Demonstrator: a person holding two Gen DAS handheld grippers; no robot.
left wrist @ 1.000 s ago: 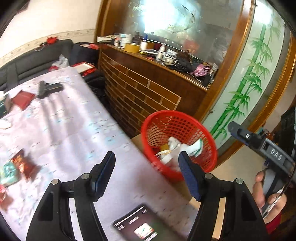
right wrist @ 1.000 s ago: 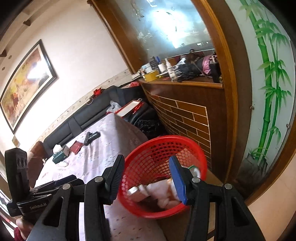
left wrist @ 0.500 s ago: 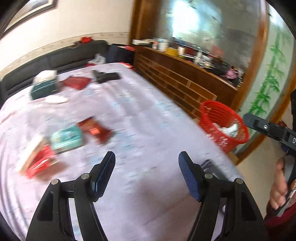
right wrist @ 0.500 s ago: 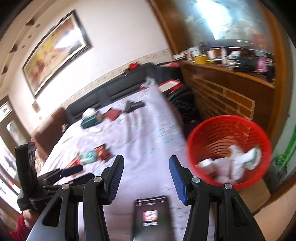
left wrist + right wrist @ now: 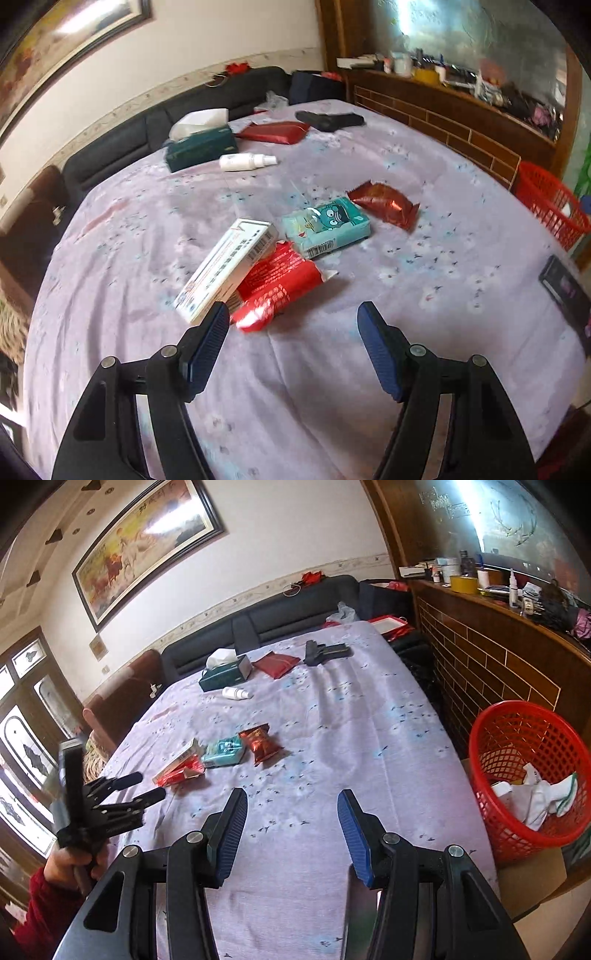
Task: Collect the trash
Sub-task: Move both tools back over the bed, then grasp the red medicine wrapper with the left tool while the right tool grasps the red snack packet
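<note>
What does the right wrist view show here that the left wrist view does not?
Only the right wrist view: the left gripper held in a hand with a red sleeve, the white trash inside the red basket, and the whole framed painting.

Only the left wrist view: a dark flat item at the table's right edge, and the white box leaning on the red wrapper.

Both: the teal packet, foil snack bag, tissue box, spray bottle, and open, empty jaws in front.
</note>
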